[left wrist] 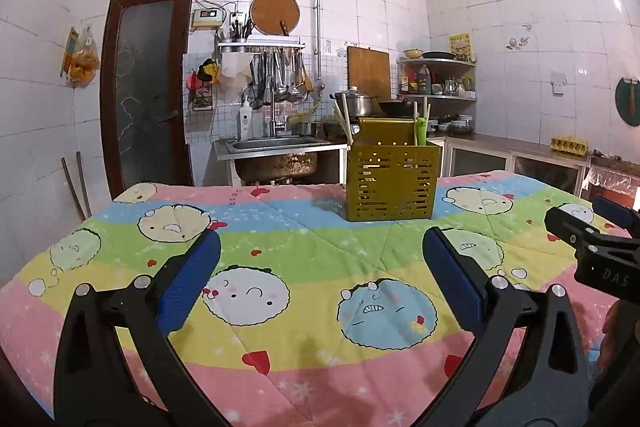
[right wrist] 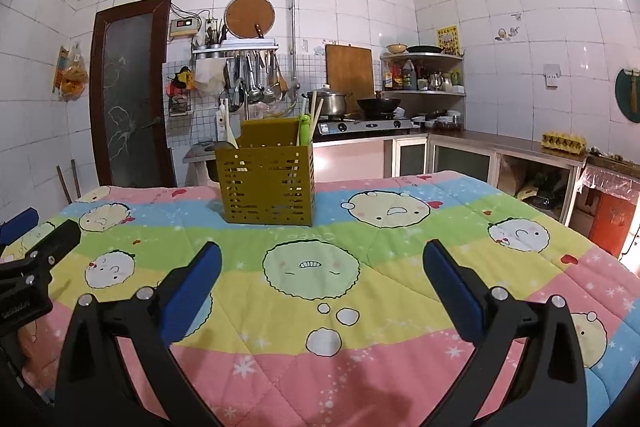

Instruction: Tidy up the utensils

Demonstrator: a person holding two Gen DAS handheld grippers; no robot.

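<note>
While both grippers, left gripper [left wrist: 320, 283] and right gripper [right wrist: 322, 287], gape empty, the chopsticks [right wrist: 317, 111] ahead look light, stiff, probably slippery: pinch mid-shaft.

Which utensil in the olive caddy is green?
The green-handled utensil at the caddy's right rear corner; the chopsticks beside it and those on the left are pale wood.

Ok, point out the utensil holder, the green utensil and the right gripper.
utensil holder [right wrist: 269, 187], right wrist view, slotted front wall.
green utensil [right wrist: 305, 131], right wrist view, top end above the rim.
right gripper [right wrist: 322, 267], right wrist view, between open fingertips.
</note>
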